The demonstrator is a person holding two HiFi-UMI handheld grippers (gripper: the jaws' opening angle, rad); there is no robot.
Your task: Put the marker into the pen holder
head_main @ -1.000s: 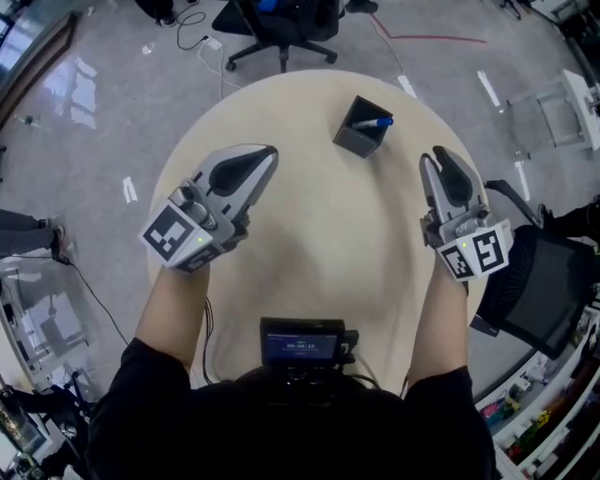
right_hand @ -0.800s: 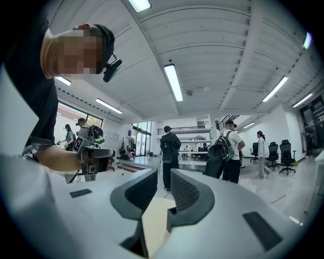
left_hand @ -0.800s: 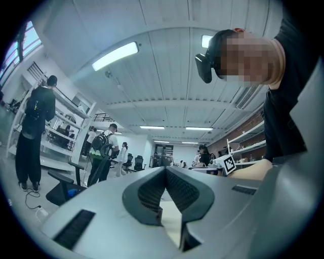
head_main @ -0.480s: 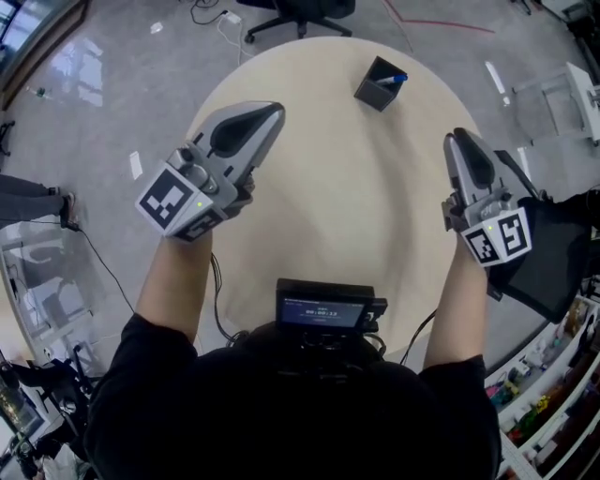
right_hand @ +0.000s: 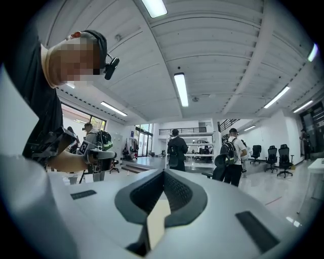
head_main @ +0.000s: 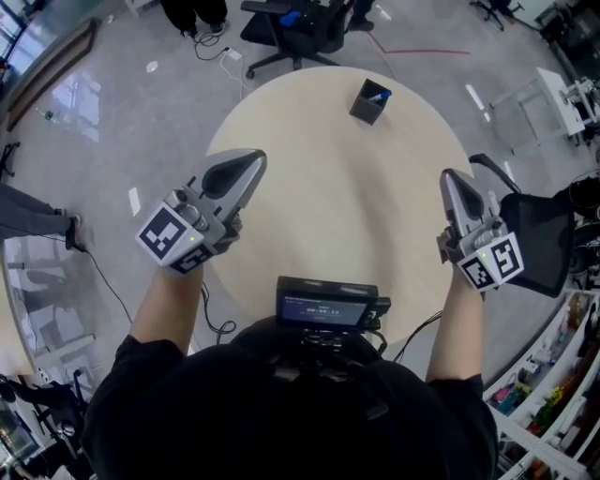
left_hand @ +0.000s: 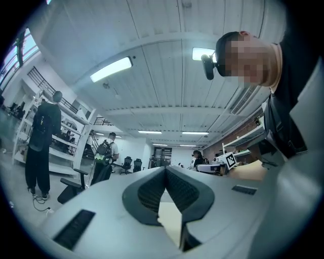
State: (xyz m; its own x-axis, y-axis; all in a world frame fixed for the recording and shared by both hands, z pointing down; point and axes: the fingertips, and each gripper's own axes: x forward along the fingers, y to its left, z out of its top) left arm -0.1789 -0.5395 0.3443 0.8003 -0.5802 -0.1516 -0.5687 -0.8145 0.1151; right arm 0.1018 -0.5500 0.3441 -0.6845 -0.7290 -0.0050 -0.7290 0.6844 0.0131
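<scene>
A black square pen holder stands at the far side of the round beige table. The blue end of a marker sticks out of its top. My left gripper is held over the table's near left, shut and holding nothing. My right gripper hangs at the table's right edge, also shut with nothing in it. Both are well short of the holder. The left gripper and right gripper point up and outward, so their own views show ceiling and room but no holder.
A black office chair stands beyond the table and another dark chair at its right. A small screen device sits on the person's chest. Cables lie on the floor. People with backpacks stand around the room.
Both grippers have drawn back toward the person's body, farther from the holder. The head view has shifted. Both stay shut.
</scene>
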